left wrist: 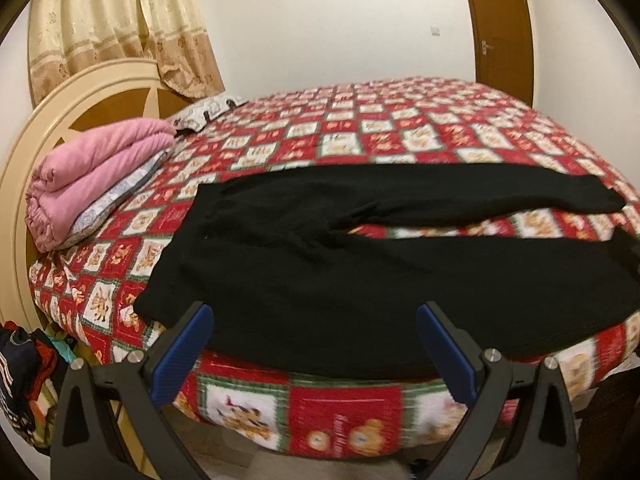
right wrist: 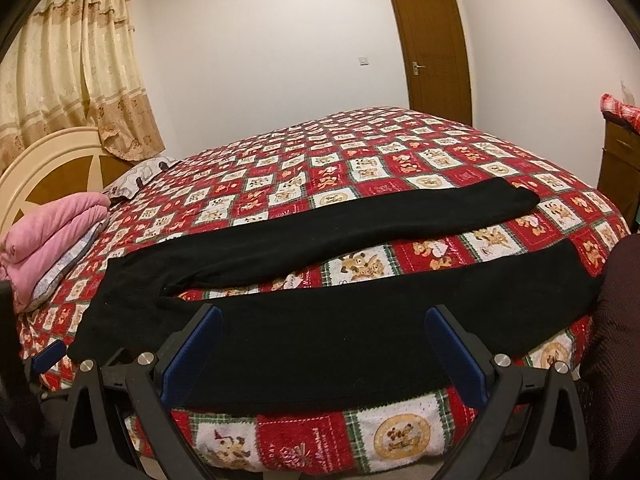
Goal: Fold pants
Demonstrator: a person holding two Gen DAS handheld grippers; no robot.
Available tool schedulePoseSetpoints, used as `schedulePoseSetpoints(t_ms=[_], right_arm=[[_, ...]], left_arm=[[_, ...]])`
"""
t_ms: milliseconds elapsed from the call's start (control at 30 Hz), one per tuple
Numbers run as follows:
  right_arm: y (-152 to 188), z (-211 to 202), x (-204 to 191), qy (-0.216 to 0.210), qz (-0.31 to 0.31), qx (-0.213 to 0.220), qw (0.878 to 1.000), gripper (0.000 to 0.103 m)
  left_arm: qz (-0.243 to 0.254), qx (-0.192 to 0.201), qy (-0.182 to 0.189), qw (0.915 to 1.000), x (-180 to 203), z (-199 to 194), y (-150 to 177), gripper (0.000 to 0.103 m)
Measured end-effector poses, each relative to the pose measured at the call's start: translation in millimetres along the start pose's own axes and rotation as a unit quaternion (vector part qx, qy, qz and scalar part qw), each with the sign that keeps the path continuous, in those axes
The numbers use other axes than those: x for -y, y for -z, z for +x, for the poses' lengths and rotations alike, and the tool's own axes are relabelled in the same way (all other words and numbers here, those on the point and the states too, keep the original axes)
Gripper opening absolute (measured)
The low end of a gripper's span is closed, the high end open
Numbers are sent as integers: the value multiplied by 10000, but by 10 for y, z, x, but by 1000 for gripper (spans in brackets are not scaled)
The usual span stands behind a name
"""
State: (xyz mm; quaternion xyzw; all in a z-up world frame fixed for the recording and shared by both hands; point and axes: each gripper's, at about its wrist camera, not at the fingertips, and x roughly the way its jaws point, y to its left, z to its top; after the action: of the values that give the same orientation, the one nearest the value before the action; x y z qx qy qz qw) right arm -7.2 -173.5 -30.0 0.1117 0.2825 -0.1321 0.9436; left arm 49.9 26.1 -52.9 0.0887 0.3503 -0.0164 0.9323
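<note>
**Pants flat, both tongs empty: first grasp ahead**

Bedroom, pale walls; bed under a red patchwork cover serves as work surface. Pants lie spread flat along its near edge, unfolded.

Left gripper: jaws spread wide, nothing between them, hovering over the near edge of the garment. Waistband end sits just left of and beyond your left finger; the seat is straight ahead. Judgement: shift left, take the near waistband corner, and bite through both layers so the back panel comes along.

Right gripper: likewise released and empty, over the near leg, whose cuff lies far off to its right. Judgement: move right toward that cuff, then lift both ends together and lay the near leg over the far leg.

Garment: black, matte, knit-like, legs parted in a narrow V with cover showing between; slight puckering at the crotch. Far leg runs beyond both tongs, cuff to the right. Probably soft and clingy; expect drag on the cover.
</note>
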Motion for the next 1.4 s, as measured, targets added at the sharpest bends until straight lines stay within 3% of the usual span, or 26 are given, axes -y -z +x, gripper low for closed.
schedulePoseSetpoints(t_ms=[233,500,767,967,1133,1233,1400], right_arm=[[2,371,26,-29,-429,-352,9985,102],[-560,830,-388,-491,-965,-399,9933,102],[-845,1482,-950,-927,-1566,-735,9805,102],[-938,2002,-1302,-1224,-2492,-1033,9551,102],[-1155,2561,-1395,-1498,-2642,-1338,9433,101],[-1243,2900,-1409,-1845,-2461,-1711,9360,101],[-1146,3355,-1574,-1672,-2835,-2018,9225,95]], left_arm=[[-299,-612,-266,9973,-667,654,-135,103],[-291,-660,-560,9958,-1289,1330,-805,103],[-437,-941,-367,9939,-1571,2067,-1243,103],[-949,-1147,252,9885,-1763,2436,-1337,103],[-1433,-1415,770,9765,-1902,2681,-1259,102],[-1355,-1282,851,9788,-1902,2676,-1283,102],[-1201,-1225,771,9821,-1897,2756,-1346,96]])
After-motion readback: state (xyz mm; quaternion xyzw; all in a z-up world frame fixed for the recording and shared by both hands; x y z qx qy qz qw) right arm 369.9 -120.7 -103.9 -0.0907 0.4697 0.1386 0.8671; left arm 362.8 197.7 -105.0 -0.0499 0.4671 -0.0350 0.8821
